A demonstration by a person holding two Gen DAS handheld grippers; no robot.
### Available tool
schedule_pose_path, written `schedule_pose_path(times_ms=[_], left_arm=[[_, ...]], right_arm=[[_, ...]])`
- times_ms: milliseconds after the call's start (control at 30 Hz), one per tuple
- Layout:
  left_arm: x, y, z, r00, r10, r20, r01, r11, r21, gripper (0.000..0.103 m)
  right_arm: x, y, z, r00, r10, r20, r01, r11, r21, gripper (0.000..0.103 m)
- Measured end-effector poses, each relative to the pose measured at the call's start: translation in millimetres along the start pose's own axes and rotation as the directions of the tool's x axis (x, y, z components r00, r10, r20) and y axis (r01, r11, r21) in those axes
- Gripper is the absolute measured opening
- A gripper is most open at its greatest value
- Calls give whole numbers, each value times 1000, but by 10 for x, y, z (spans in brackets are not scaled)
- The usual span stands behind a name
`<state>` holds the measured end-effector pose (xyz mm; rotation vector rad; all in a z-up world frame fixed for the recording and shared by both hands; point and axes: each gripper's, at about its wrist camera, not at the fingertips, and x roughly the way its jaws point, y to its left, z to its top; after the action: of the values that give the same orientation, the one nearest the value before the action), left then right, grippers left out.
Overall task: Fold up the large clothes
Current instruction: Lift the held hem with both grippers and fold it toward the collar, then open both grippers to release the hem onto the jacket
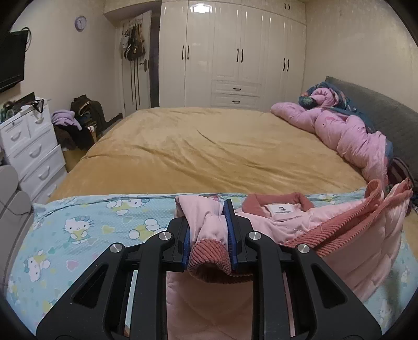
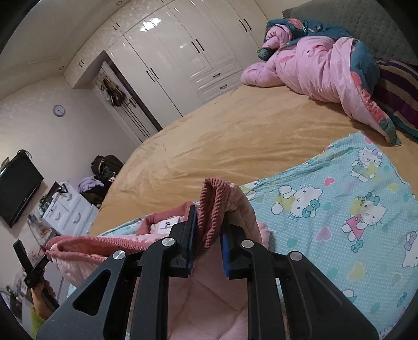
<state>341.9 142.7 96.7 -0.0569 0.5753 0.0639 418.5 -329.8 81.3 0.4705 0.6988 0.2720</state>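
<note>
Pink jacket (image 1: 300,222) is lying low in the frame of the left wrist view, spread over the cartoon-cat blanket (image 1: 86,230) that is covering the near edge of the bed. We are holding it at two places. At lower centre of that view our left gripper (image 1: 209,235) is clamped on a bunched part of the jacket, its blue pads (image 1: 187,239) pressing pink quilted cloth with the ribbed rose cuff (image 1: 209,264) hanging out toward the camera. To the right of it the rose collar (image 1: 277,202) with its white label is lying open, and the ribbed hem is rising toward the right edge of the frame.

In the right wrist view, our left hand and its gripper are showing at the lower left edge. Moving right, the jacket (image 2: 198,300) is sagging through the bottom centre, and our right gripper (image 2: 209,245) is pinching a fold of ribbed rose trim (image 2: 211,209) that is standing up between its jaws. Further right the cartoon-cat blanket (image 2: 339,214) is lying flat on the tan bedspread (image 2: 235,136). At upper right a pink quilt (image 2: 326,68) is lying bunched against the grey headboard (image 2: 365,18), well apart from the jacket.
</note>
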Motion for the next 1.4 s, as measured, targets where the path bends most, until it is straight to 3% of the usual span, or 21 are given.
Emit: schedule_pose_path(times_ms=[533, 733, 833, 900, 967, 1067, 1267, 1300, 1400], left_arm=[[631, 60, -169, 996, 41, -85, -39, 999, 18, 16], [682, -10, -306, 994, 77, -76, -74, 997, 34, 16], [673, -47, -304, 994, 84, -70, -80, 995, 54, 16], [673, -52, -284, 994, 80, -72, -76, 996, 51, 16], [691, -58, -274, 994, 78, -77, -74, 996, 52, 16], [709, -93, -273, 993, 78, -83, -73, 995, 62, 16], [697, -97, -276, 993, 78, -87, -74, 996, 46, 18], [670, -104, -277, 993, 74, -87, -71, 997, 38, 20], [544, -150, -267, 996, 50, -73, -49, 998, 26, 39]], right_arm=[[589, -88, -66, 995, -78, -58, 76, 997, -25, 16], [716, -95, -123, 993, -92, -76, 89, 995, -41, 19], [702, -171, -130, 996, -38, -80, 39, 999, 15, 39], [646, -183, -129, 998, -36, -59, 38, 999, 28, 71], [579, -164, -138, 997, -68, -23, 69, 998, 10, 72], [526, -75, -227, 999, -47, -18, 47, 999, -24, 72], [473, 544, -875, 995, 18, -94, -40, 969, -244, 73], [495, 650, -1000, 992, 32, -120, -63, 961, -269, 73], [652, 926, -1401, 972, 58, -229, -131, 939, -317, 75]])
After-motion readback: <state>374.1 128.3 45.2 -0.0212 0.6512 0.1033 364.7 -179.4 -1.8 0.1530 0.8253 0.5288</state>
